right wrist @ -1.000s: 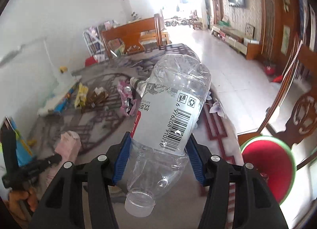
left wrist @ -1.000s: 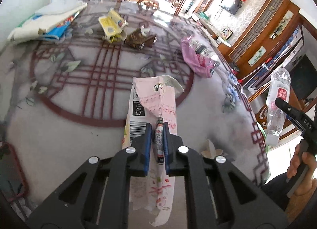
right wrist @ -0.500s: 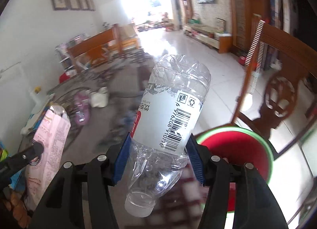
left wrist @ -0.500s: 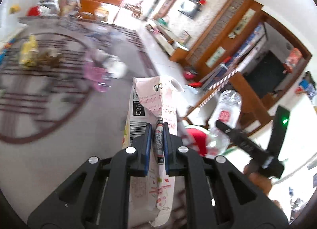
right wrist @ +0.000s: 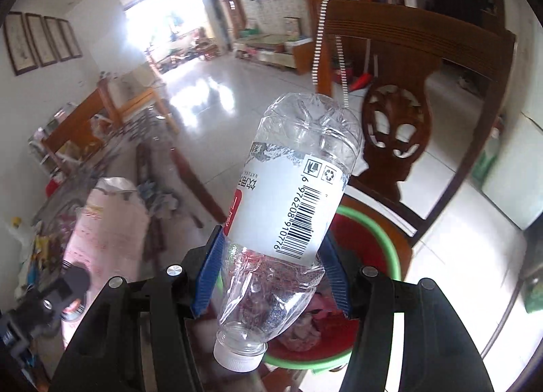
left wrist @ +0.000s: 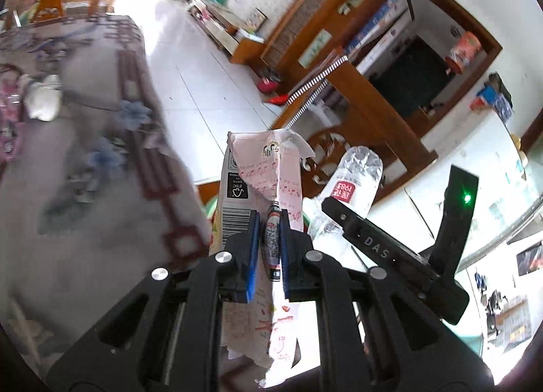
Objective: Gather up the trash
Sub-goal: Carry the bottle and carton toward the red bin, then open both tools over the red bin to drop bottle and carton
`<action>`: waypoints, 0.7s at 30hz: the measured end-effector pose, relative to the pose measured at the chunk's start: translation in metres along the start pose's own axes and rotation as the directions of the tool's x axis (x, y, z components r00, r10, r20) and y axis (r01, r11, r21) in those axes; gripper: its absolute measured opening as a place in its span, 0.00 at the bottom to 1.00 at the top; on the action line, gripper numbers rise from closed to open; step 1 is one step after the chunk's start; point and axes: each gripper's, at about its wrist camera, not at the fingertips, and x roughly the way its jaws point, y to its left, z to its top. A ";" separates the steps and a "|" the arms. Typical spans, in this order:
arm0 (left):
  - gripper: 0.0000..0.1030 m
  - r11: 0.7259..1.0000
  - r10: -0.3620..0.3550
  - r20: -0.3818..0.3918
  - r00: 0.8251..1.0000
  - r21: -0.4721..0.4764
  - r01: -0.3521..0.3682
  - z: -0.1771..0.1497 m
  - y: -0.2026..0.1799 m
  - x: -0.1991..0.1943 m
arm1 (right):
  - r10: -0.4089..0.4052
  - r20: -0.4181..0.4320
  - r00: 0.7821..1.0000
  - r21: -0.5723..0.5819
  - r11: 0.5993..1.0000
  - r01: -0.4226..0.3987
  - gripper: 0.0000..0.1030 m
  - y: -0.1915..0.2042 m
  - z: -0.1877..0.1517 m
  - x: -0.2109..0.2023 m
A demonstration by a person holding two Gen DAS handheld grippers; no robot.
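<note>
My left gripper (left wrist: 268,239) is shut on a flattened pink and white carton (left wrist: 261,181), held upright past the table's edge. My right gripper (right wrist: 271,256) is shut on a clear plastic bottle (right wrist: 292,195), cap end toward the camera, above a red bin with a green rim (right wrist: 390,246) that has trash in it. The bottle (left wrist: 353,181) and the right gripper (left wrist: 380,249) also show in the left wrist view, just right of the carton. The carton (right wrist: 108,222) and the left gripper (right wrist: 51,303) show at lower left in the right wrist view.
The table with a patterned cloth (left wrist: 85,168) lies to the left, with a pink wrapper (left wrist: 8,120) and white crumpled trash (left wrist: 44,100) on it. A carved wooden chair (right wrist: 404,120) stands behind the bin. Tiled floor (right wrist: 217,86) stretches beyond.
Both grippers have swung right, away from the table and toward the bin. The bottle is now over the bin and the carton is beside it. Both grips are unchanged.
</note>
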 end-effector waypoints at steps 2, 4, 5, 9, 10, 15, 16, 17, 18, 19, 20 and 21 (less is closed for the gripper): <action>0.10 1.000 0.000 -0.023 1.000 0.011 0.000 0.001 -0.006 0.013 | -0.021 -0.014 1.000 0.013 1.000 0.022 0.53 -0.004 0.000 0.003; 0.10 1.000 0.004 -0.035 0.999 0.017 -0.003 0.001 -0.007 0.021 | -0.040 -0.033 0.999 0.031 0.999 0.041 0.53 -0.009 0.000 0.007; 0.10 1.000 0.009 -0.039 0.999 0.018 -0.008 0.001 -0.007 0.024 | -0.050 -0.037 0.998 0.037 0.998 0.051 0.53 -0.011 0.000 0.008; 0.34 1.000 0.019 -0.052 0.998 -0.008 -0.019 0.002 -0.004 0.032 | -0.096 -0.015 0.995 0.076 0.992 0.097 0.77 -0.017 0.001 0.006; 0.47 1.000 0.018 -0.059 0.998 -0.016 -0.019 0.002 -0.002 0.033 | -0.100 -0.009 0.995 0.079 0.992 0.101 0.77 -0.017 0.003 0.006; 0.50 0.998 0.059 -0.050 0.997 -0.020 -0.060 -0.006 0.000 0.021 | -0.052 -0.005 0.999 0.083 0.995 0.053 0.77 -0.005 0.008 0.010; 0.50 0.997 0.069 -0.039 0.997 -0.027 -0.071 -0.008 0.002 0.015 | -0.033 0.007 0.999 0.080 0.996 0.032 0.78 0.001 0.009 0.008; 0.51 0.996 0.083 -0.024 0.996 -0.039 -0.084 -0.012 0.005 0.006 | -0.016 0.017 1.000 0.077 0.997 0.014 0.80 0.006 0.009 0.006; 0.53 0.993 0.105 -0.004 0.994 -0.058 -0.105 -0.017 0.010 -0.006 | -0.002 0.021 1.000 0.074 0.997 0.000 0.81 0.009 0.011 0.006; 0.56 0.990 0.121 0.010 0.993 -0.073 -0.120 -0.021 0.012 -0.015 | 0.029 0.024 0.999 0.066 0.997 -0.030 0.82 0.017 0.011 0.004; 0.57 0.987 0.137 0.026 0.990 -0.092 -0.134 -0.026 0.017 -0.025 | 0.051 0.024 0.998 0.058 0.997 -0.052 0.82 0.023 0.012 0.003; 0.57 0.982 0.155 0.043 0.987 -0.112 -0.150 -0.033 0.024 -0.038 | 0.069 0.023 0.997 0.048 0.996 -0.070 0.83 0.031 0.013 0.002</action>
